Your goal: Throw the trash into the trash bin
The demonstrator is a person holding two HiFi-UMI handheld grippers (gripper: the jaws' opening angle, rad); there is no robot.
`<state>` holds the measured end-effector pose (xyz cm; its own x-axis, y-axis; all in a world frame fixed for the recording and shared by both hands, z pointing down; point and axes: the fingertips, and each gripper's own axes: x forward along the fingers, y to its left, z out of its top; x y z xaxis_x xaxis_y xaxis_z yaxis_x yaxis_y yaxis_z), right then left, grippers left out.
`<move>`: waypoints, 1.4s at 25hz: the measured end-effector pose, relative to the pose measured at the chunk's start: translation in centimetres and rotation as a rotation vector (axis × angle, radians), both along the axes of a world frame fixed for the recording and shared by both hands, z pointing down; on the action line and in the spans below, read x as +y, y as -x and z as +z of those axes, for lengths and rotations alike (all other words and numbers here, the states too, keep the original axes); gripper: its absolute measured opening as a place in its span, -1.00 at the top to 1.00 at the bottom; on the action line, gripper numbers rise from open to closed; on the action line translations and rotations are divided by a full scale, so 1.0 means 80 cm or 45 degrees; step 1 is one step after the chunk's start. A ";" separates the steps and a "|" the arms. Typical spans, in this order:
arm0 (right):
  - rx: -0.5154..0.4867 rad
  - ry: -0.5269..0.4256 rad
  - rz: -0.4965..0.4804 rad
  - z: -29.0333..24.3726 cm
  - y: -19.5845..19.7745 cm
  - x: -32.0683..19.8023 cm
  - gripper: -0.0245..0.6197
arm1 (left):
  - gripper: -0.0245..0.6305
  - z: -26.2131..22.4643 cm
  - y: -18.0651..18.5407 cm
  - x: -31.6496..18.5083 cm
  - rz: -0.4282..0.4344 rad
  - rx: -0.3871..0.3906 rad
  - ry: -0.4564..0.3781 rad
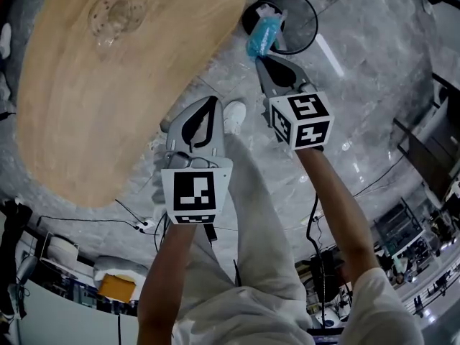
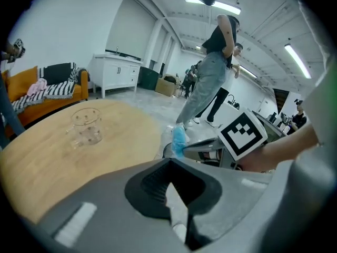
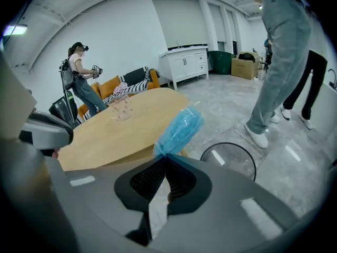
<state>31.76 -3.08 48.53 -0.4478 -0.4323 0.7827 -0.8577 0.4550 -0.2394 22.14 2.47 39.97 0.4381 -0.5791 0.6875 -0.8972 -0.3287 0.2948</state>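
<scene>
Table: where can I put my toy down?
Nearly all of the table is bare, from the near edge up to the cup by its far end. It is crowded off the table's right edge, where the right gripper holds a wrapper by the bin.

1. No word, number or brand name is showing clearly enough to be read in any of the views.
2. The left marker cube (image 1: 192, 195), on the left gripper (image 1: 207, 105), is facing the head camera with a black-and-white square code. It is a pattern of blocks, not letters or digits.
3. The right marker cube (image 1: 305, 121), on the right gripper (image 1: 261, 62), is showing two such block codes on its faces in the head view. One code on it is also showing in the left gripper view, and it is equally unreadable as writing.
</scene>
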 end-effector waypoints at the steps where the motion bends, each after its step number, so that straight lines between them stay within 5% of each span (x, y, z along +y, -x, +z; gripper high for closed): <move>1: 0.006 0.001 0.012 0.007 -0.013 -0.003 0.82 | 0.92 0.002 -0.009 -0.003 0.004 -0.003 0.000; 15: 0.168 0.078 0.230 0.118 -0.135 -0.031 0.82 | 0.92 0.027 -0.071 -0.018 0.097 -0.031 0.030; 19: 0.204 0.140 0.258 0.164 -0.159 -0.041 0.44 | 0.92 0.033 -0.083 -0.025 0.098 -0.041 0.036; 21: 0.233 0.152 0.269 0.168 -0.168 -0.039 0.47 | 0.92 0.028 -0.084 -0.022 0.099 -0.042 0.035; 31: 0.227 0.055 0.243 0.065 -0.142 -0.037 0.81 | 0.92 -0.023 -0.067 -0.023 0.108 0.011 0.030; 35: 0.098 0.025 0.263 -0.009 -0.095 -0.050 0.85 | 0.92 -0.065 -0.044 -0.031 0.127 0.026 -0.012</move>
<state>39.38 -7.09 47.80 -0.2899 -0.4927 0.8205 -0.9483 0.2637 -0.1767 25.63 -0.03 34.76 0.5077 -0.5382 0.6728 -0.8538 -0.4190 0.3090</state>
